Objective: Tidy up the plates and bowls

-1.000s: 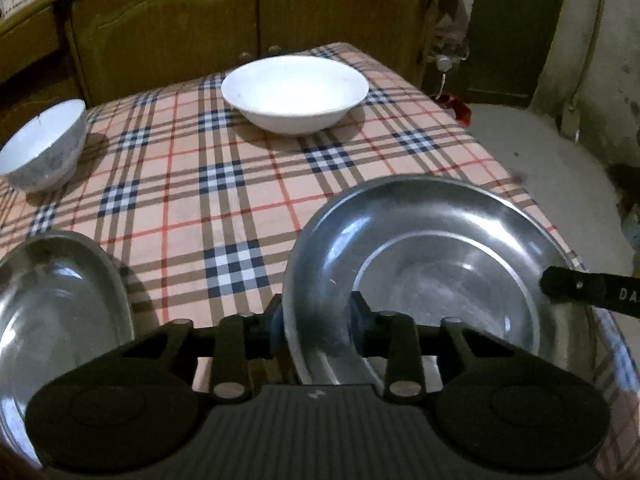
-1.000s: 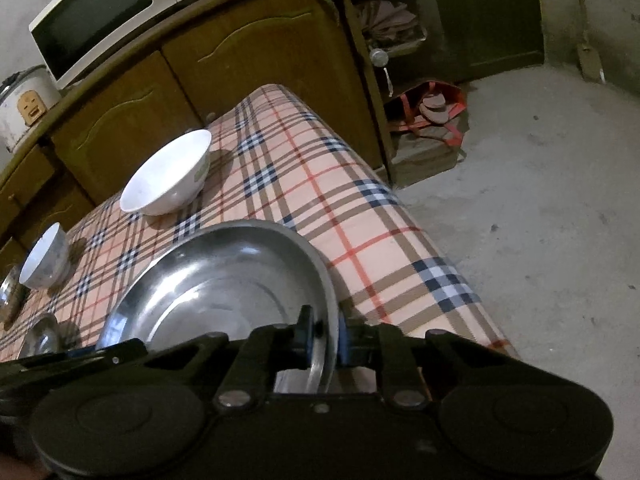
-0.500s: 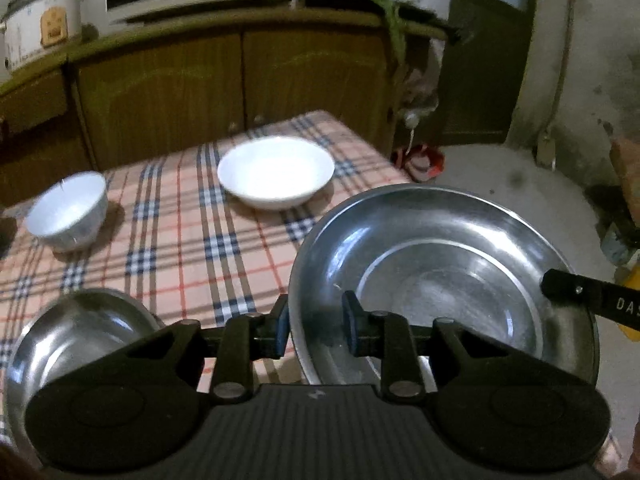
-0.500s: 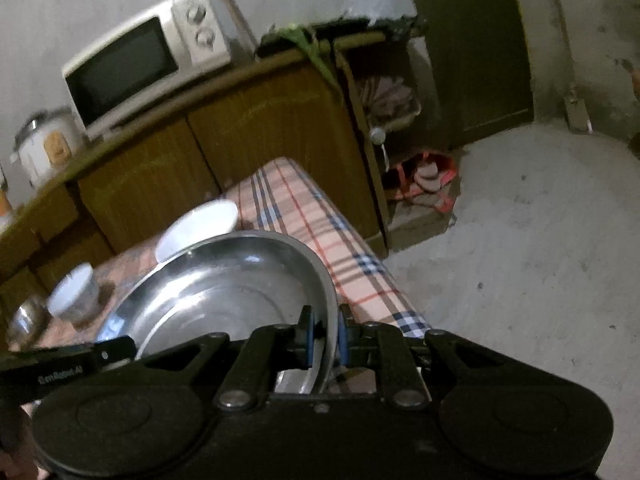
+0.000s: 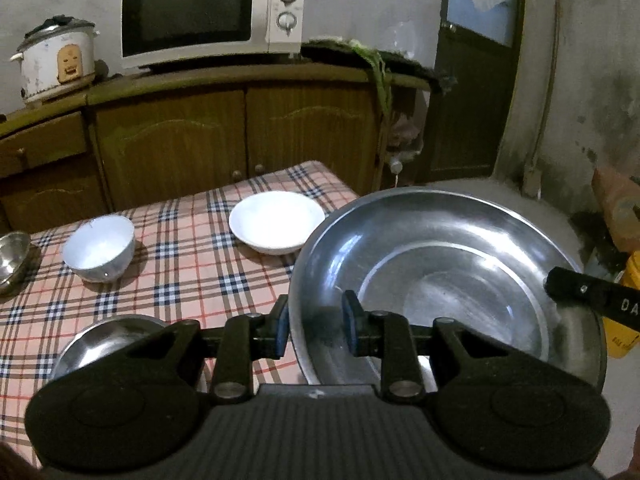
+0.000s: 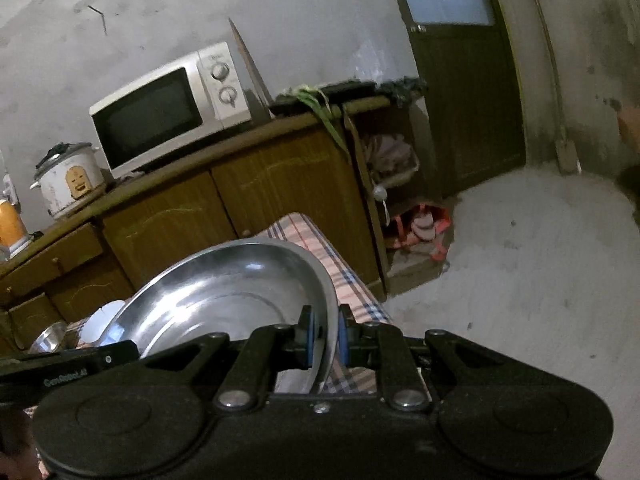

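Gripping steel basin rim, both grippers' fingers clamped opposite sides

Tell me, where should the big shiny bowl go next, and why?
Probably carry the big steel basin sideways over the smaller steel bowl on the checked table and lower it there. Both tools, left and right, pinch its rim, it hangs in the air, and like dishes belong together.
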`<act>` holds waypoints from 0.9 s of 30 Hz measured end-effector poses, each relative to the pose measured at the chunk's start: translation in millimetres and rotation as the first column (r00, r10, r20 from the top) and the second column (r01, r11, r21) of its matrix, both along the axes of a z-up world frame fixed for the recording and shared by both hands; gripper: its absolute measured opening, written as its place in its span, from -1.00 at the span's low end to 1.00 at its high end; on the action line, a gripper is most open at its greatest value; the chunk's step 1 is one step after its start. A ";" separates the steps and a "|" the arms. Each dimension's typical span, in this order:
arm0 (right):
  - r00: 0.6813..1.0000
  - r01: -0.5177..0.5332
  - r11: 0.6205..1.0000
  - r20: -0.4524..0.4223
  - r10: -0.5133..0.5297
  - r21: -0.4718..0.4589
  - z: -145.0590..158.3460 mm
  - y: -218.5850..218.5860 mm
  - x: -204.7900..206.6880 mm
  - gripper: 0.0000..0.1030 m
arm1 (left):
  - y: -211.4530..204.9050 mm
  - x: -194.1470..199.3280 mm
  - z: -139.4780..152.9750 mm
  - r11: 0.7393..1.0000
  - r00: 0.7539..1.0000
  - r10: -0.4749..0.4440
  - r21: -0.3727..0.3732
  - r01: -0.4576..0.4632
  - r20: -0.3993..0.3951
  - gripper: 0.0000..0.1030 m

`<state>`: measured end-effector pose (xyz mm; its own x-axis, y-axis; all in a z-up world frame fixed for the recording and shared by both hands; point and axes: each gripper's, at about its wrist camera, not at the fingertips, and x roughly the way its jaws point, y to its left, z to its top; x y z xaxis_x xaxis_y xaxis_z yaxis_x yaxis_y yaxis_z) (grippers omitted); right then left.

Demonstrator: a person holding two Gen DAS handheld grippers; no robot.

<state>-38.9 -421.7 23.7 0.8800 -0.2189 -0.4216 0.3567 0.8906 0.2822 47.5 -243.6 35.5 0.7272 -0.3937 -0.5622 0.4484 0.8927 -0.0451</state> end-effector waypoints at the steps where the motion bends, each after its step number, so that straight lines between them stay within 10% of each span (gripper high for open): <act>1: 1.000 0.002 1.000 0.004 -0.002 -0.011 4.0 2.9 -2.7 -0.67 | 1.4 -3.0 2.9 1.000 1.000 0.000 -0.002 0.000 0.007 -0.48; 27: 0.996 -0.032 0.996 0.083 0.038 -0.077 47.3 54.1 -34.9 -0.67 | 49.3 -41.2 37.2 0.998 0.997 0.046 -0.047 -0.042 0.068 -0.48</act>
